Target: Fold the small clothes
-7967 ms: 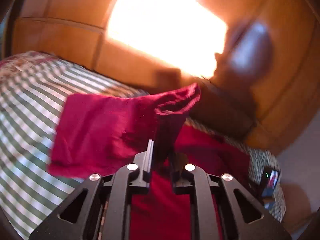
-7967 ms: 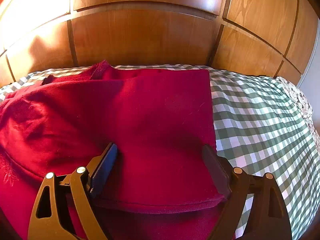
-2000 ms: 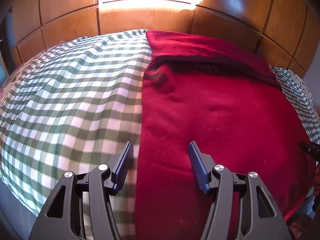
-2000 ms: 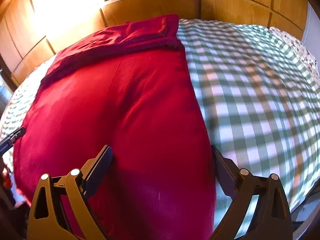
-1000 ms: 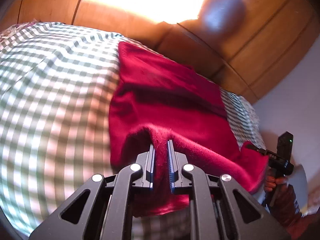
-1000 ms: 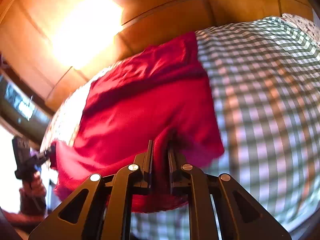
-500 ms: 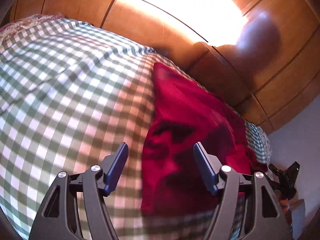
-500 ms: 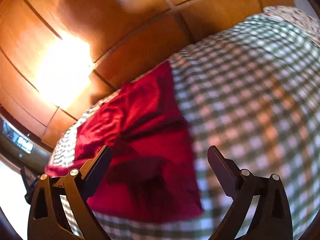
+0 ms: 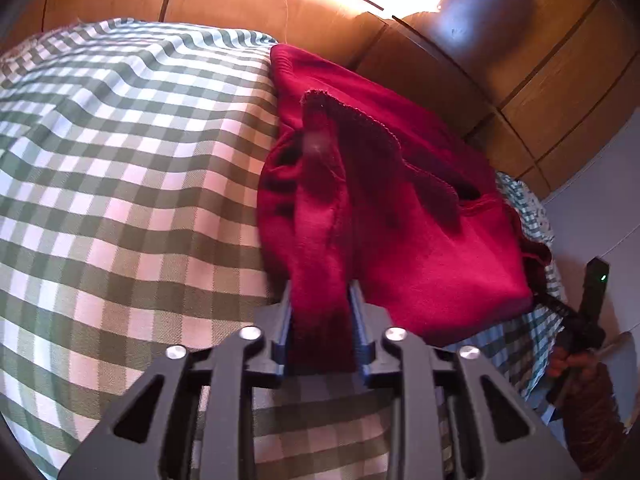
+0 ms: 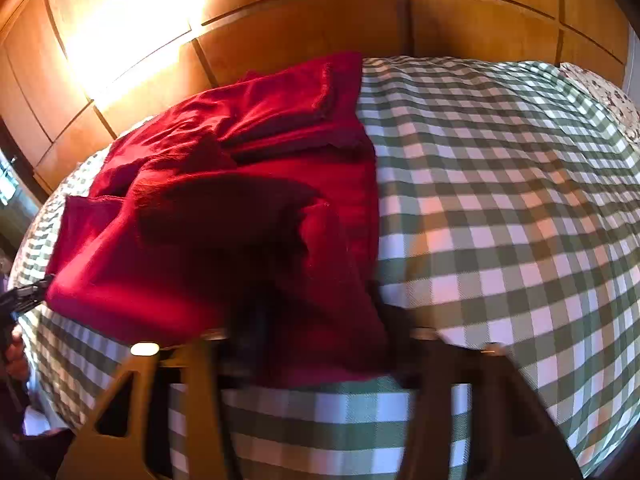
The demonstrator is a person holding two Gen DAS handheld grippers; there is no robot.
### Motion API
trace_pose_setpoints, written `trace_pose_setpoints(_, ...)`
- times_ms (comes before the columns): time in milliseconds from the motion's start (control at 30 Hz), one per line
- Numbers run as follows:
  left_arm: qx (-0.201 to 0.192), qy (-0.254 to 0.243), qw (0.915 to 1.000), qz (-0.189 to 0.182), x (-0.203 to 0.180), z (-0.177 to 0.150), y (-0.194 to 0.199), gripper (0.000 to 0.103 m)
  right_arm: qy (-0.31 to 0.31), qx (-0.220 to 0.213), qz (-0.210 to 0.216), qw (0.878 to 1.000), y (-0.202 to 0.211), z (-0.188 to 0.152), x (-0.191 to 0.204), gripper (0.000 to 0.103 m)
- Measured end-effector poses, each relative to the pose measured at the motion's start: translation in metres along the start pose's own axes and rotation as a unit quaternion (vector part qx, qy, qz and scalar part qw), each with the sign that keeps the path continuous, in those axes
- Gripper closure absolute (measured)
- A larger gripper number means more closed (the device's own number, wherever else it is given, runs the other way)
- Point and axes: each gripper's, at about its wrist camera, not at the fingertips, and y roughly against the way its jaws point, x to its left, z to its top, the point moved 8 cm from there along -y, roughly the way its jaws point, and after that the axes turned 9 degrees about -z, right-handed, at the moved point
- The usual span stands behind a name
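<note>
The left claw [image 9: 322, 320] is clamped on a bunched fold of the red garment [image 9: 400, 220], at that garment's near left corner; its jaws have just been closing, and the cloth now fills the narrow gap between the blue pads and rises out of it as a ridge. The right claw [image 10: 320, 340] is blurred in its own view; its jaws have also just been closing, and the garment's near right corner lies between them, with dark cloth bunched against the left finger [image 10: 252, 332], but whether the pads actually press on it cannot be told.

Outward from both claws, the red garment lies folded on the bed [image 9: 120, 180], whose cover is a green and white check. The near layer lifts toward the claws, and further back a hemmed edge with visible stitching crosses the upper layer. The far end of the garment reaches close to the wooden panelled wall [image 10: 440, 12] behind the bed.

In the left wrist view the right claw's black body with a small green light shows at the far right edge, held by a hand [image 9: 572, 364] and pinching the garment's other near corner. In the right wrist view the left claw's tip shows at the far left edge, at the garment's corner. A bright patch of light falls on the wood panels, and a flowered fabric [image 10: 604, 92] shows at the bed's far right.
</note>
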Motion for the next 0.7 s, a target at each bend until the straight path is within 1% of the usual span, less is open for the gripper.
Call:
trace_pose_setpoints(33, -0.002, -0.003, 1.0, -0.003, -0.002, -0.001, 0.004, 0.088, -0.007, 0.005, 0.004, 1.0, 0.004, 0.0, -0.001, 0.077)
trace_pose_setpoints(100, -0.004, -0.011, 0.9999, -0.002, -0.005, -0.006, 0.012, 0.091, -0.014, 0.007, 0.015, 1.0, 0.015, -0.002, 0.001, 0.08)
trace_pose_setpoints(200, 0.002, -0.016, 0.9999, -0.005, -0.005, -0.02, 0.027, 0.092, -0.027, 0.015, 0.05, 0.998, 0.038, -0.015, 0.003, 0.082)
trace_pose_setpoints(267, 0.012, -0.02, 0.9997, -0.005, -0.005, -0.038, 0.039, 0.092, -0.025, 0.024, 0.062, 0.997, 0.05, -0.028, 0.005, 0.082)
trace_pose_setpoints(367, 0.028, -0.02, 0.9993, -0.019, -0.007, -0.07, 0.062, 0.091, -0.012, 0.051, 0.072, 0.996, 0.072, -0.068, 0.002, 0.082)
trace_pose_setpoints(433, 0.04, -0.018, 0.9989, -0.018, -0.009, -0.09, 0.072, 0.09, -0.003, 0.069, 0.068, 0.995, 0.08, -0.09, 0.0, 0.082)
trace_pose_setpoints(467, 0.045, -0.015, 0.9988, -0.015, -0.009, -0.098, 0.074, 0.086, 0.003, 0.076, 0.059, 0.995, 0.084, -0.101, -0.002, 0.082)
trace_pose_setpoints(500, 0.046, -0.014, 0.9988, -0.011, -0.009, -0.102, 0.076, 0.079, 0.008, 0.081, 0.052, 0.995, 0.085, -0.107, -0.002, 0.082)
trace_pose_setpoints(533, 0.041, -0.015, 0.999, -0.003, -0.008, -0.102, 0.079, 0.072, 0.013, 0.086, 0.041, 0.995, 0.086, -0.111, -0.003, 0.079)
trace_pose_setpoints(567, 0.033, -0.011, 0.9994, 0.006, -0.006, -0.098, 0.081, 0.052, 0.02, 0.088, 0.027, 0.996, 0.087, -0.112, -0.003, 0.075)
trace_pose_setpoints(600, 0.024, -0.006, 0.9997, 0.006, -0.004, -0.094, 0.083, 0.044, 0.03, 0.088, 0.018, 0.995, 0.087, -0.111, -0.002, 0.062)
trace_pose_setpoints(633, 0.015, -0.004, 0.9999, 0.003, -0.004, -0.087, 0.084, 0.045, 0.049, 0.079, 0.004, 0.996, 0.088, -0.108, 0.002, 0.045)
trace_pose_setpoints(667, 0.009, -0.005, 0.9999, 0.006, -0.003, -0.08, 0.084, 0.045, 0.08, 0.061, -0.013, 0.995, 0.09, -0.103, 0.009, 0.039)
trace_pose_setpoints(700, 0.004, -0.009, 0.9999, 0.012, -0.002, -0.073, 0.083, 0.045, 0.107, 0.048, -0.022, 0.993, 0.092, -0.101, 0.015, 0.036)
